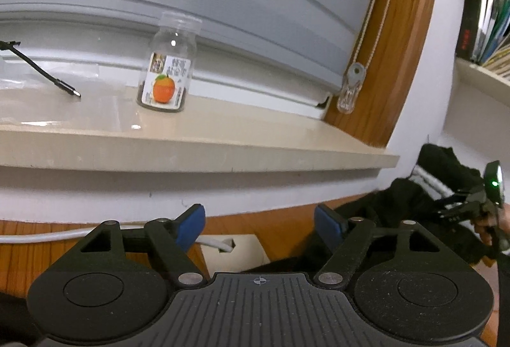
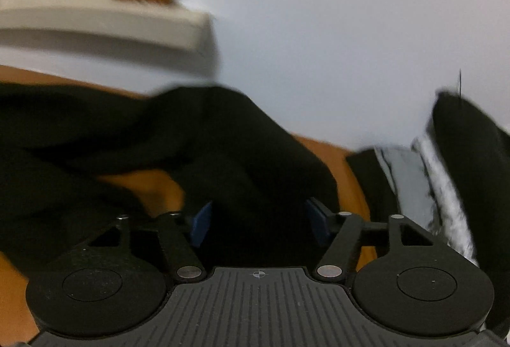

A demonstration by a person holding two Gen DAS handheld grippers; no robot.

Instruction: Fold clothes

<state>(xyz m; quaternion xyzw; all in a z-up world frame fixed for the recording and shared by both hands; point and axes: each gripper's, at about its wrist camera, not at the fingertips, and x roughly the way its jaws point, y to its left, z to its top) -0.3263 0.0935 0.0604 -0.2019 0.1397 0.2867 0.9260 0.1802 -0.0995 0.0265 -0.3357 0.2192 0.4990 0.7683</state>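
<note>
Hovering above the wooden surface (image 1: 28, 254), left gripper (image 1: 259, 224): blue pads (image 1: 191, 227) spread apart, nothing between them. Right gripper (image 2: 258, 224): jaws likewise spread, black garment (image 2: 197, 149) bunched between and ahead of the pads, not pinched. Garment lies crumpled on the wood below the windowsill (image 1: 197, 149), grey-white lining (image 2: 411, 178) exposed at its right. On the sill: clear glass bottle (image 1: 169, 66) with orange-fruit label, upright; black cable tip (image 1: 68, 90) well left of it. Bookshelf (image 1: 484, 28) at far right.
</note>
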